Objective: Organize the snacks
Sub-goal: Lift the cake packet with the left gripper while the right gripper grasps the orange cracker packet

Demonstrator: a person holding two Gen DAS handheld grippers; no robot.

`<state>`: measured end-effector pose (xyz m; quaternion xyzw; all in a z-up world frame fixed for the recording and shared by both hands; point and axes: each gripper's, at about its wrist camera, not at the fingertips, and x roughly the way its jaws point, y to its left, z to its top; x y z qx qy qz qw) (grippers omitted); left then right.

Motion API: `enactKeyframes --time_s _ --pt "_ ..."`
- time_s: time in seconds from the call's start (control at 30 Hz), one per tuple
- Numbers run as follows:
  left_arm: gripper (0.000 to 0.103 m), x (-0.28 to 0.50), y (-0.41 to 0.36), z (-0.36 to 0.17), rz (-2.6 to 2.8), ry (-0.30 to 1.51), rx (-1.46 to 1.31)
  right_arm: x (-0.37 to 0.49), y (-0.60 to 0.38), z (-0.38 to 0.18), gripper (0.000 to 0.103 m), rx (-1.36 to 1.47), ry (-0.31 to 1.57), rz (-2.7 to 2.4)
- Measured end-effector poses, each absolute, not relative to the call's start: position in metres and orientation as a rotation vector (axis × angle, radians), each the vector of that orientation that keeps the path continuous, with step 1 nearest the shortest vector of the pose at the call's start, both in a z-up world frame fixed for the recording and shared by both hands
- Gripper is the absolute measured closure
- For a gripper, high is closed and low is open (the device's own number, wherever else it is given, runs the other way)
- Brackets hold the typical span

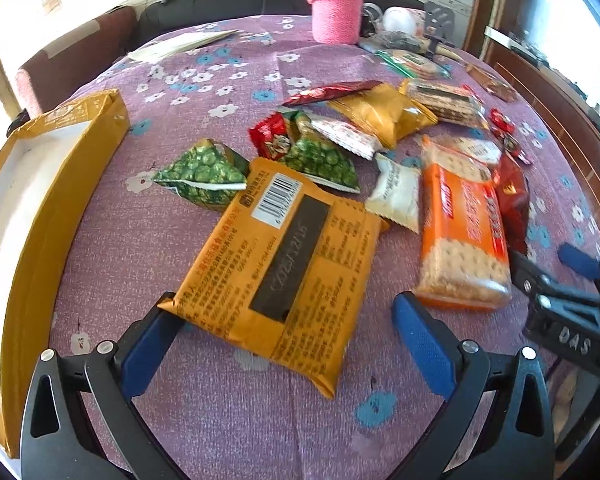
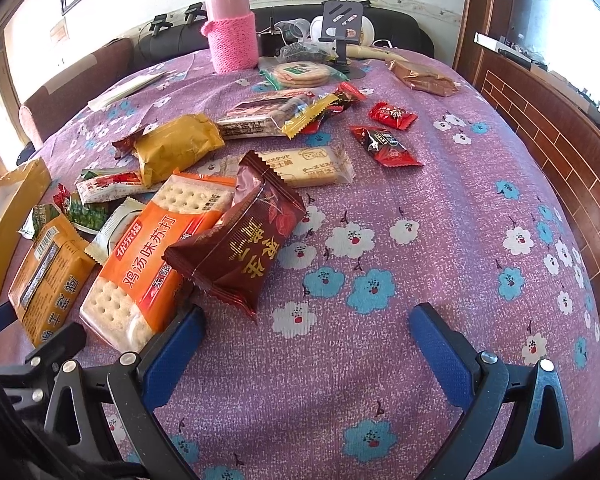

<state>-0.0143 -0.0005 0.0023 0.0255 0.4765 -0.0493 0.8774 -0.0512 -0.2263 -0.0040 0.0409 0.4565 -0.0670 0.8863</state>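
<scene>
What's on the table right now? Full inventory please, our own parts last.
Cardboard box: 1, yellow-brown, white inside, far left.
Barcode packet: 1, orange, between the left gripper's fingers, lying on the cloth.
Pea packets: 2, green, behind it.
Cracker pack: 1, orange and clear, centre.
Maroon packet: 1, dark red, leaning on the cracker pack.
Small red candies: 2, right of the pile.
Flask: 1, pink knit sleeve, far edge.
Tablecloth: 1, purple, floral.
Left gripper: black, blue fingers, open.
Right gripper: same, open over bare cloth.
</scene>
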Motion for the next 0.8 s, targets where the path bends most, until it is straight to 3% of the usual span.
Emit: enactKeyframes --time_s 0.27,0.37,0.4,0.57,0.63,0.7,0.8 --pt "0.001 -0.011 0.001 0.003 -0.134 1.009 0.061 -0.041 -0.227 -0.003 0.0 0.084 0.999 -0.146" --pt "0.022 -0.024 0.016 0.016 -0.19 0.958 -0.05 -0.041 -0.227 -0.003 0.0 0.086 0.992 -0.151" --pt "0.022 -0.03 0.022 0.024 -0.221 0.929 -0.096 -0.041 -0.227 -0.003 0.0 0.087 0.99 -0.153" --pt "0.022 -0.078 0.052 0.089 -0.247 0.648 -0.113 -0.045 -0.228 -0.002 0.004 0.089 0.982 -0.148" --pt "0.02 -0.101 0.078 0.121 -0.237 0.515 -0.128 -0.059 -0.236 0.008 0.029 0.112 0.938 -0.127" --pt "0.0 -0.117 0.103 0.144 -0.225 0.406 -0.138 -0.076 -0.249 0.024 0.03 0.171 0.871 -0.105" --pt "0.0 -0.109 0.13 0.147 -0.144 0.413 -0.159 -0.091 -0.263 0.042 0.028 0.279 0.809 -0.043"
